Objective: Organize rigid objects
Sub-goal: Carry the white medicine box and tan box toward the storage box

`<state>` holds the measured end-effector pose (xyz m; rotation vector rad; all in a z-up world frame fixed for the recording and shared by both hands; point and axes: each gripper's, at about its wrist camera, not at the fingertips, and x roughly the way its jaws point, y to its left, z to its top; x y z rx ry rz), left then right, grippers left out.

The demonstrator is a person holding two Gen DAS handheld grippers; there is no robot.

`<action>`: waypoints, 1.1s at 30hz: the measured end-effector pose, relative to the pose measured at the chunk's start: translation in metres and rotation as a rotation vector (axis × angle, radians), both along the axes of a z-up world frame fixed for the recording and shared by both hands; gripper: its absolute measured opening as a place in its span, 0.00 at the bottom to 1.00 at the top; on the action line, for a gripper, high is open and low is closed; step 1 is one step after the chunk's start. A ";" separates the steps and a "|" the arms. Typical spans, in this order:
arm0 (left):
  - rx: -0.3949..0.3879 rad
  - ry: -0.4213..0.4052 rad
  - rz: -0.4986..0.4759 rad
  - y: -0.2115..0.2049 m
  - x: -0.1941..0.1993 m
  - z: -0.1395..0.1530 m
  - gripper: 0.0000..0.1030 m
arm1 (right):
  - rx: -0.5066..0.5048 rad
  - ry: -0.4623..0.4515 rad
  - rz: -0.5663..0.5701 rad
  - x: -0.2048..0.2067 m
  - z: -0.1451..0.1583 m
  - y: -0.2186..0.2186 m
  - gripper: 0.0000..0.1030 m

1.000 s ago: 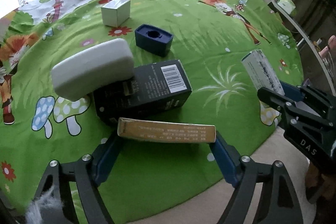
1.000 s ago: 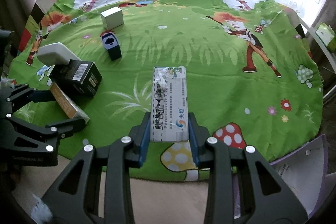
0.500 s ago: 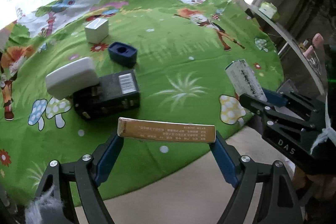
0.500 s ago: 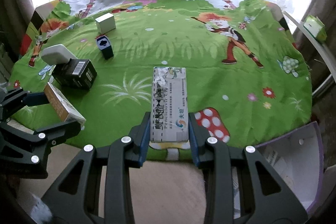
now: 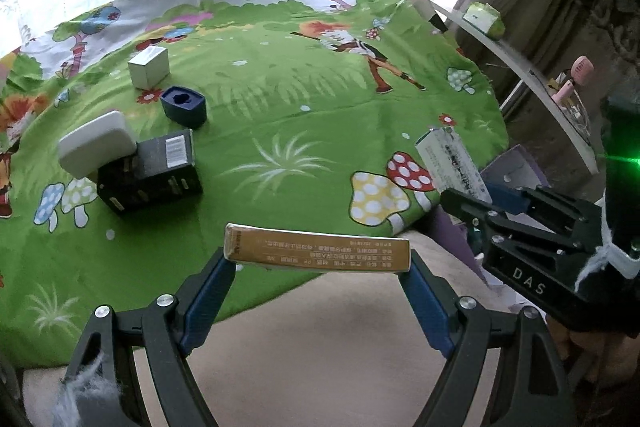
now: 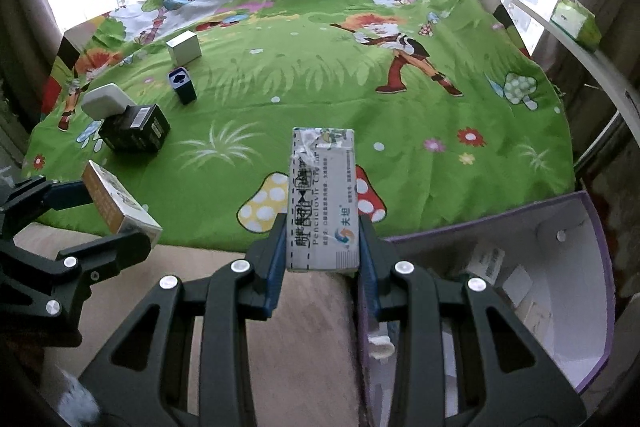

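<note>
My left gripper [image 5: 318,259] is shut on a flat yellow box [image 5: 316,253], held crosswise by its two ends just past the table's front edge. My right gripper [image 6: 322,247] is shut on a long white medicine box [image 6: 322,199], which points away from me above the edge of the cloth. Each gripper shows in the other view: the yellow box [image 6: 116,205] at lower left, the white box [image 5: 452,161] at right. Left on the green cartoon tablecloth [image 5: 300,115] are a black box [image 5: 150,173] with a white case [image 5: 96,143] leaning on it, a navy box [image 5: 184,105] and a small white box [image 5: 149,67].
A purple-rimmed white storage box [image 6: 520,279] with packets inside stands below the table's front right edge. Beige floor [image 5: 320,347] lies under both grippers. A shelf at the right carries a green pack [image 6: 576,23]. Curtained windows back the table.
Both grippers have drawn back from the table and risen a little, each still holding its box. The table's front edge, the floor and the purple-rimmed box have come into view.
</note>
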<state>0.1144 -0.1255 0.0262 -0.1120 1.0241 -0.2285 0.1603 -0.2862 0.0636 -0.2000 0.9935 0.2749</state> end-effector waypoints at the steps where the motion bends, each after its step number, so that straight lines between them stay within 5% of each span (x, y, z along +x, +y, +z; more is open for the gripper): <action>1: -0.002 0.000 0.000 -0.001 -0.001 0.000 0.82 | 0.005 0.001 0.001 -0.002 0.001 -0.002 0.36; 33: 0.018 -0.007 -0.148 -0.084 -0.027 0.009 0.82 | -0.005 0.025 -0.067 -0.032 0.006 -0.069 0.36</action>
